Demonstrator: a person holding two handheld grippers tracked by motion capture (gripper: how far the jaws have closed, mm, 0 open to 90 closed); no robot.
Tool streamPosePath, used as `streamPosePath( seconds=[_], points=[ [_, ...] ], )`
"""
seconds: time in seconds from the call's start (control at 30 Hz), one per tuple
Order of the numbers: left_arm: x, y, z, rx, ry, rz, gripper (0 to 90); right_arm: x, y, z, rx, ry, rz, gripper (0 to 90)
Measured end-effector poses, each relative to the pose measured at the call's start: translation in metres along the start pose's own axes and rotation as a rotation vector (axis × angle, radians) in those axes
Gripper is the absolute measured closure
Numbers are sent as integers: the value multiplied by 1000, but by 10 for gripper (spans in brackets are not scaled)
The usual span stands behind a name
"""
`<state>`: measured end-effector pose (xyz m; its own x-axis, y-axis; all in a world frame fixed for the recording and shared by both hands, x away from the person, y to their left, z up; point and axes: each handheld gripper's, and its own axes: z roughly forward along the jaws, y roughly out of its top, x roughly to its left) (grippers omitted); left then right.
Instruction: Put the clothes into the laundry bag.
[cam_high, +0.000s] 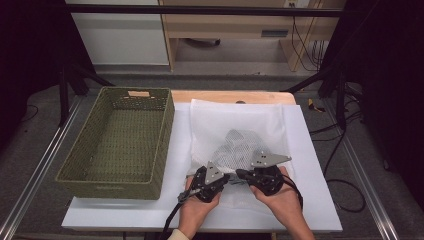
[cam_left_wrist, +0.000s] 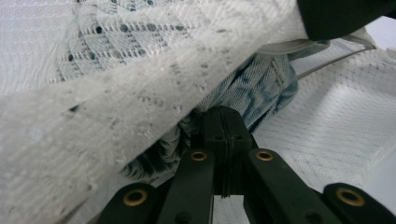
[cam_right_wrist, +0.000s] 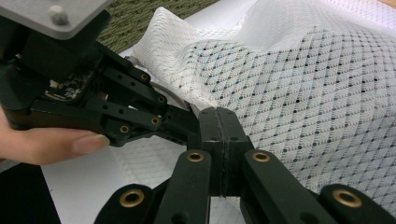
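High view, both grippers (cam_high: 231, 178) at mesh bag (cam_high: 239, 127) near edge

Green woven basket (cam_high: 118, 142) left on white board (cam_high: 320, 200), wooden table (cam_high: 225, 96) behind

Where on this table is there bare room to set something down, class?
Free: the white board's strip right of the mesh bag, its front edge below the woven basket, and the basket's floor. Crowded: the bag's near edge, where the left claw and right claw meet.
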<state>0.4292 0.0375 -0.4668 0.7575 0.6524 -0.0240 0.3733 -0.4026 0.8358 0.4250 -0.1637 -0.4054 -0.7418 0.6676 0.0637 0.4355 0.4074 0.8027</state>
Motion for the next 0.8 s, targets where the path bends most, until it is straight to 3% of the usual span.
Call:
streamPosePath(
  seconds=[0.47, 0.8],
  points=[
    [-14, -7, 1, 26, -30, 19, 900, -2, -2, 0, 4, -4, 5, 900],
    [-15, -4, 7, 27, 22, 8, 900, -1, -3, 1, 6, -12, 6, 900]
  ],
)
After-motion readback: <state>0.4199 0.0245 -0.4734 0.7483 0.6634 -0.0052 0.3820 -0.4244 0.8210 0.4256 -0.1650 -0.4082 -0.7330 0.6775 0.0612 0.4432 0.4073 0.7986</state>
